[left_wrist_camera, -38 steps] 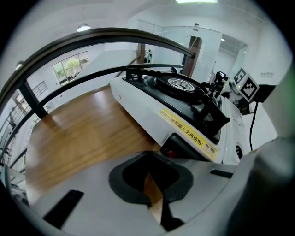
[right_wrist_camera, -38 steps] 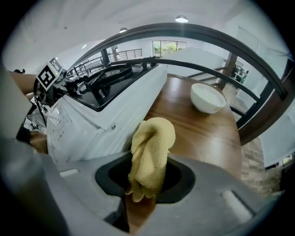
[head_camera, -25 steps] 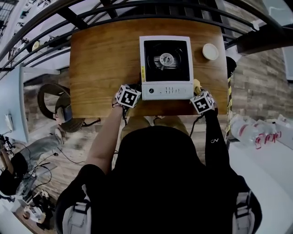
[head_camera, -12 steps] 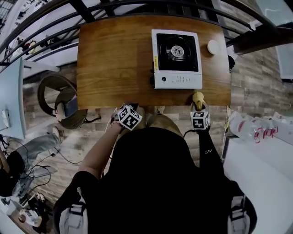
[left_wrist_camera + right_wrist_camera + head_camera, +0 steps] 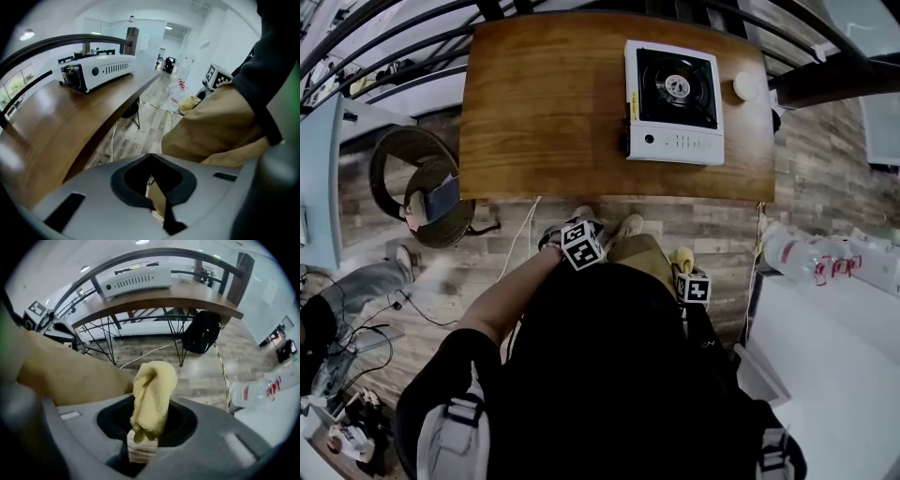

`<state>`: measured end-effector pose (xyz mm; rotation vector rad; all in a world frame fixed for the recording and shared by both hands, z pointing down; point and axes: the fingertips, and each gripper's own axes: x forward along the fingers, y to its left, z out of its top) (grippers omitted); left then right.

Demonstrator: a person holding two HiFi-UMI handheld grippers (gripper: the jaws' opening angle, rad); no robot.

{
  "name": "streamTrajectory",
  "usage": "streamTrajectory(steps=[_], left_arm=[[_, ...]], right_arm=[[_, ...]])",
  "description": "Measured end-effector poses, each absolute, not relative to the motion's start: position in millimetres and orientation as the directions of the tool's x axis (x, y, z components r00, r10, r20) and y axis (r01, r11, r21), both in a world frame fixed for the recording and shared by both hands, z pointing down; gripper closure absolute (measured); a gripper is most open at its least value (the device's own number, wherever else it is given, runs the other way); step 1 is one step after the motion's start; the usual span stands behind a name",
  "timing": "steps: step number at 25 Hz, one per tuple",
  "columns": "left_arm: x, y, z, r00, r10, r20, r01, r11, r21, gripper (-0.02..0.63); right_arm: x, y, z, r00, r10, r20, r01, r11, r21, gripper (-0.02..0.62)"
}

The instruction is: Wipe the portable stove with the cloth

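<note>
Portable stove: white body, black top, round burner at the centre, knob and vent slots on the front panel. It stands on the wooden tabletop, with its front face close to the edge nearest the person. Nothing touches the stove. Cloth: yellow terry, bunched into a roll, well apart from the stove and off the tabletop, out over the plank floor on the person's side. Right gripper: fingers clenched on the lower end of the cloth, and the rest of the roll stands up out of the grip and points toward the stove's front. In the head view this gripper sits close to the person's body, straight out from the stove's front panel. Left gripper: fingers drawn almost together with only a narrow sliver between them, grasping nothing. It is also off the tabletop, well apart from the stove, toward the person and to the stove's left. Its view looks along the tabletop edge, with the stove's knob end far ahead. A small white round dish lies on the tabletop just beside the stove's right side. A black bag hangs below the tabletop, under the stove's right.
</note>
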<state>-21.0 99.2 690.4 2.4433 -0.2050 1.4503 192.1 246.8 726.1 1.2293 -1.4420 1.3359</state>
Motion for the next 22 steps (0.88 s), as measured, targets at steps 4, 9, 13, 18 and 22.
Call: streamTrajectory(steps=[4, 9, 13, 18, 22], left_arm=[[3.9, 87.7, 660.1, 0.575, -0.112, 0.811, -0.307, -0.948, 0.087, 0.601], [34.8, 51.8, 591.4, 0.631, -0.336, 0.699, -0.423, -0.904, -0.053, 0.601], [49.3, 22.1, 513.5, 0.633, -0.514, 0.578, -0.52, -0.836, -0.174, 0.601], [58.8, -2.1, 407.4, 0.57, -0.715, 0.406, -0.681, -0.687, -0.253, 0.601], [61.2, -1.4, 338.2, 0.486, -0.841, 0.24, -0.788, -0.54, -0.297, 0.601]], right_arm=[[209.4, 218.2, 714.9, -0.161, -0.234, 0.959, -0.974, 0.192, -0.117, 0.488], [215.3, 133.9, 664.5, -0.173, -0.44, 0.881, -0.946, 0.324, -0.024, 0.488], [216.7, 55.3, 565.6, -0.218, -0.696, 0.684, -0.931, 0.359, 0.069, 0.488], [232.6, 7.3, 433.3, -0.248, -0.88, 0.405, -0.939, 0.321, 0.122, 0.488], [228.4, 4.5, 357.0, -0.304, -0.921, 0.242, -0.931, 0.341, 0.13, 0.488]])
